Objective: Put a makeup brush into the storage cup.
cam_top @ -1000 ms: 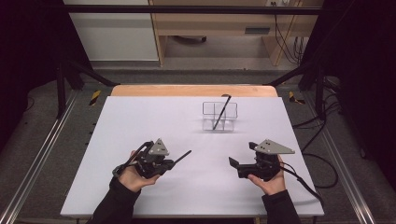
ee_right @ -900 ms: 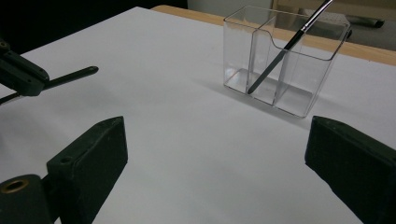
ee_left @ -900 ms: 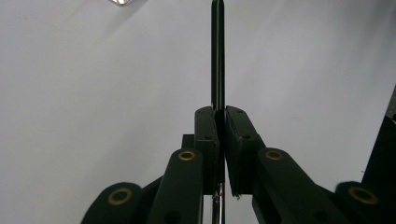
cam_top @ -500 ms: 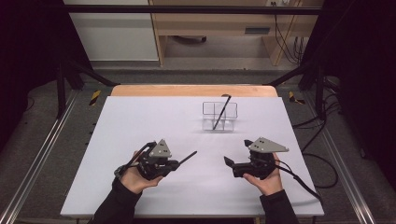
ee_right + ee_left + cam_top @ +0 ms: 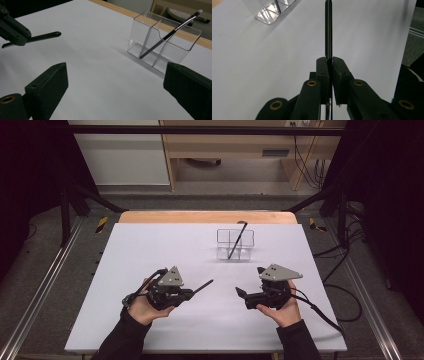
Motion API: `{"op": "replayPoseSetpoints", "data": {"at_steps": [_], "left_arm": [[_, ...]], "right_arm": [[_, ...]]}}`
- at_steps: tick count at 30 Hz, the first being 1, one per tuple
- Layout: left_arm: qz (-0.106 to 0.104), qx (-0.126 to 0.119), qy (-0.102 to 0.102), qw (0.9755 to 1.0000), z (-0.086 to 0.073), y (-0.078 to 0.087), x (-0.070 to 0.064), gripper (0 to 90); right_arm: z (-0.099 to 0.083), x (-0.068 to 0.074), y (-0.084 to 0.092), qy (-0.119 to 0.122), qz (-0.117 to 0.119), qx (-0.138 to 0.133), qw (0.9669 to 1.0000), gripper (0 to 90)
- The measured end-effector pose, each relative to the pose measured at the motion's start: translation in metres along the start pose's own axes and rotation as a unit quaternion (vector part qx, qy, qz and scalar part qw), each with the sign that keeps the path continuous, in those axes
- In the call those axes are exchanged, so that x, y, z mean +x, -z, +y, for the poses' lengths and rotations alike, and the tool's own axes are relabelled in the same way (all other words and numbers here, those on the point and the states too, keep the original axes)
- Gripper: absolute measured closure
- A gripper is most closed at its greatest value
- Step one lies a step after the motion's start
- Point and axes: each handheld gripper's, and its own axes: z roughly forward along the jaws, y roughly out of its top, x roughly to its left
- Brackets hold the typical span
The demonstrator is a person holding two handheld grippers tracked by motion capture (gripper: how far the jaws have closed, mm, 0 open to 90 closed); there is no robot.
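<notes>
**Left gripper clamps a brush, right one empty**

The left gripper pinches a thin black brush above the white table; the right gripper gapes wide — nothing between. Beyond, a clear divided holder contains a second brush, leaning.

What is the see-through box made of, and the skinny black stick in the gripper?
The see-through box looks like clear hard plastic, maybe acrylic: you see the table through its shiny walls and dividers. The black stick, clamped in the left gripper, is smooth and glossy, with a bright streak along it; it may be lacquered wood or plastic, I cannot tell which.
</notes>
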Motion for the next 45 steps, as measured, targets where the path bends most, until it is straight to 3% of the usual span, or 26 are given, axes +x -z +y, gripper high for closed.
{"op": "replayPoseSetpoints", "data": {"at_steps": [14, 26, 45], "left_arm": [[-0.008, 0.004, -0.019, 0.9998, 0.013, -0.001, 0.002, 83.4], [-0.022, 0.023, -0.043, 0.9985, 0.024, -0.006, 0.001, 83.4], [-0.047, 0.042, -0.064, 0.9960, 0.032, -0.013, 0.000, 83.4]], "right_arm": [[0.019, 0.013, -0.004, 0.054, 0.011, 0.035, 0.9979, 7.9], [0.027, 0.023, -0.007, 0.094, 0.019, 0.069, 0.9930, 8.2], [0.040, 0.040, -0.015, 0.171, 0.040, 0.114, 0.9779, 11.3]]}}
